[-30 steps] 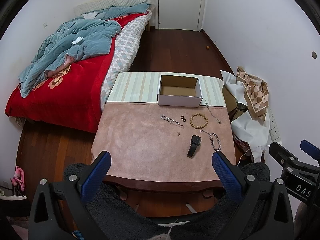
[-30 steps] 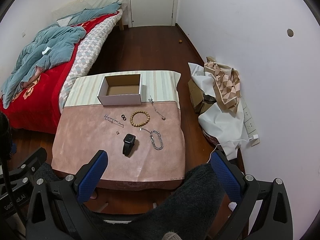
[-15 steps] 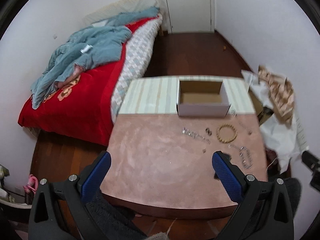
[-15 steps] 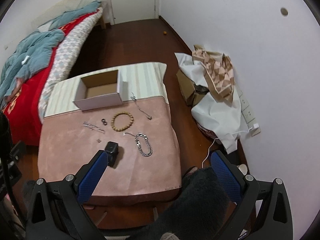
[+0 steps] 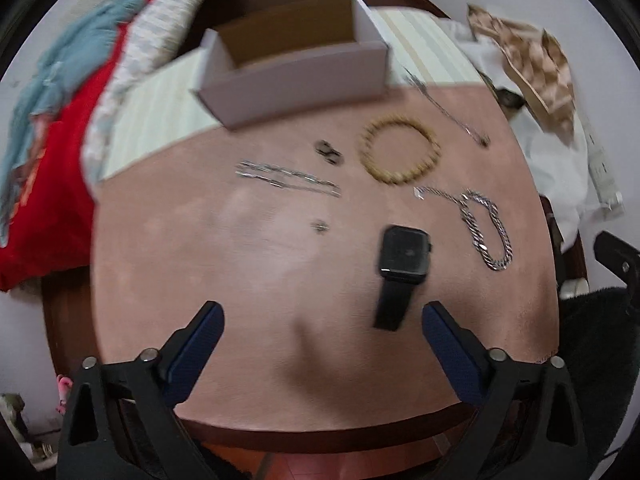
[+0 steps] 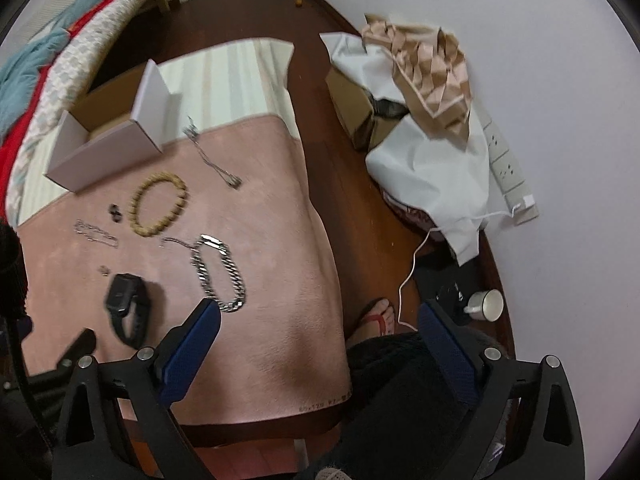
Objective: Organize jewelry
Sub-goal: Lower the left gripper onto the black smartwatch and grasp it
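- Left wrist view looks down on the bench [image 5: 200,280], its pink cloth filling the frame, with the left tool [image 5: 322,320] at the bottom, its blue fingers [image 5: 196,340] spread wide and gripping nothing.
- Jewelry lies loose mid-frame: a black watch [image 5: 402,258] just above the tool's right-hand finger, a heavy silver chain [image 5: 486,226] to its right, a wooden bead bracelet [image 5: 400,148] higher up, a thin necklace [image 5: 444,110] at upper right, a fine chain [image 5: 288,176] left of centre, and two small dark rings [image 5: 330,150].
- An open white box [image 5: 296,68] stands at the top, behind the jewelry; only this view shows its brown floor, with nothing in it.
- Right wrist view shows the same pieces pushed to the left of the frame; the right tool [image 6: 318,326] is released too, one finger [image 6: 192,340] over the cloth near the silver chain [image 6: 218,268], the other past the bench edge.
- Only here do you see a sandalled foot [image 6: 376,320], a mug [image 6: 486,304] and a power strip [image 6: 508,168] at right.
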Demonstrator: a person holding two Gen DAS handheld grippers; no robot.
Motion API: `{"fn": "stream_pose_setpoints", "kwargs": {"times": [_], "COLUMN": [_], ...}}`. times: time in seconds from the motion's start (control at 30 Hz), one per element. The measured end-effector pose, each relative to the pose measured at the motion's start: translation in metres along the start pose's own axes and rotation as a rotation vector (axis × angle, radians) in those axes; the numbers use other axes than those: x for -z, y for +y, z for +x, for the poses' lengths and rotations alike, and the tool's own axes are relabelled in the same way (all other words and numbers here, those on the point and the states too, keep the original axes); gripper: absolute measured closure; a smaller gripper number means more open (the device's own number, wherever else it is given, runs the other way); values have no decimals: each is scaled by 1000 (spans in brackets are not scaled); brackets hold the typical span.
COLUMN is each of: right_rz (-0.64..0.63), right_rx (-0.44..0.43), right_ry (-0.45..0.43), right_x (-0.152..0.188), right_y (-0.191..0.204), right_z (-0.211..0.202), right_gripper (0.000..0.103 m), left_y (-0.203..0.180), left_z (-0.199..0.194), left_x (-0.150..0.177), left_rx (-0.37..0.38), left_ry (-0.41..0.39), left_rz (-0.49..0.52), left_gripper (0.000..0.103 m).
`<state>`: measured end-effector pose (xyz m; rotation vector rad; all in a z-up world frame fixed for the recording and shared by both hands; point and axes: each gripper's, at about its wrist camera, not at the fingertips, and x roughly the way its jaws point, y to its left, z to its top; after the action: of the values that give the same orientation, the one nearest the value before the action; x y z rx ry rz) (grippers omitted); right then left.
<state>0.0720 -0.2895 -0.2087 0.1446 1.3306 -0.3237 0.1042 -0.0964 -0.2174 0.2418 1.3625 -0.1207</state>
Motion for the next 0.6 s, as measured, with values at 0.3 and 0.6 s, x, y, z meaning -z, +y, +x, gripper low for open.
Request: {"fn": "stream_pose_setpoints", "kwargs": {"times": [0.3,0.6], "right_rz": [1,-12], "right_rx": [0,14], "right_ry": [88,118], "right_x": [1,-6], "right_y": [0,4], "right_z": [40,53], "right_gripper": [3,3], "left_y": [-24,-23], "left_z": [28,40], "left_x": [-16,-29], "left_rx": [98,146], "left_ry": [10,1], "left_rz": [45,51], "left_gripper": [24,73]}}
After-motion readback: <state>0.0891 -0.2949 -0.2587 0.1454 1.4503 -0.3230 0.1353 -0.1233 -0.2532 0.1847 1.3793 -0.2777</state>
